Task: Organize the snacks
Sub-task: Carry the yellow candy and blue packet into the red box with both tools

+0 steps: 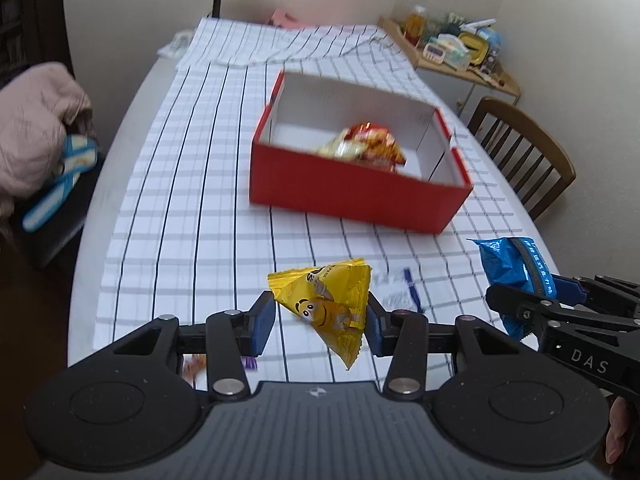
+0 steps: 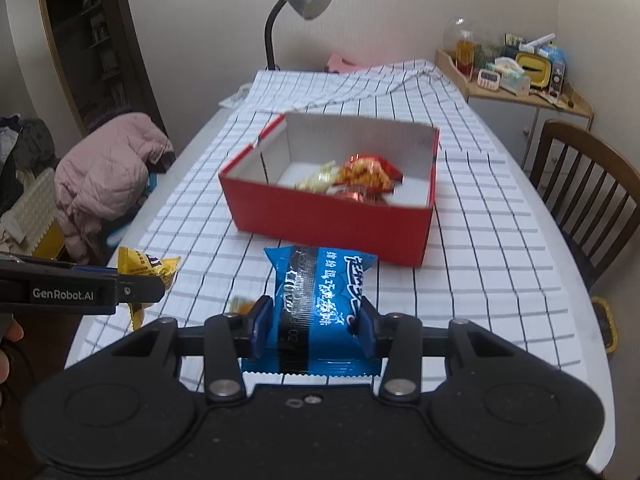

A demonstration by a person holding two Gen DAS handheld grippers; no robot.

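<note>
My left gripper [image 1: 322, 326] is shut on a yellow M&M's packet [image 1: 326, 304] and holds it above the checked cloth, short of the red box [image 1: 352, 196]. My right gripper [image 2: 312, 326] is shut on a blue snack packet [image 2: 320, 304], also held short of the red box [image 2: 332, 220]. The box is open, white inside, and holds several orange and pale wrapped snacks [image 2: 356, 178]. The right gripper with the blue packet [image 1: 516, 268] shows at the right in the left wrist view. The left gripper with the yellow packet [image 2: 144, 272] shows at the left in the right wrist view.
A checked cloth [image 2: 480, 216] covers the white table. A wooden chair [image 2: 588, 184] stands at the right. A desk lamp [image 2: 304, 0] stands at the far end. A pink jacket [image 2: 104, 176] lies on a seat at the left. A cluttered shelf [image 2: 520, 76] is at the back right. Small wrappers [image 1: 400, 292] lie near the left gripper.
</note>
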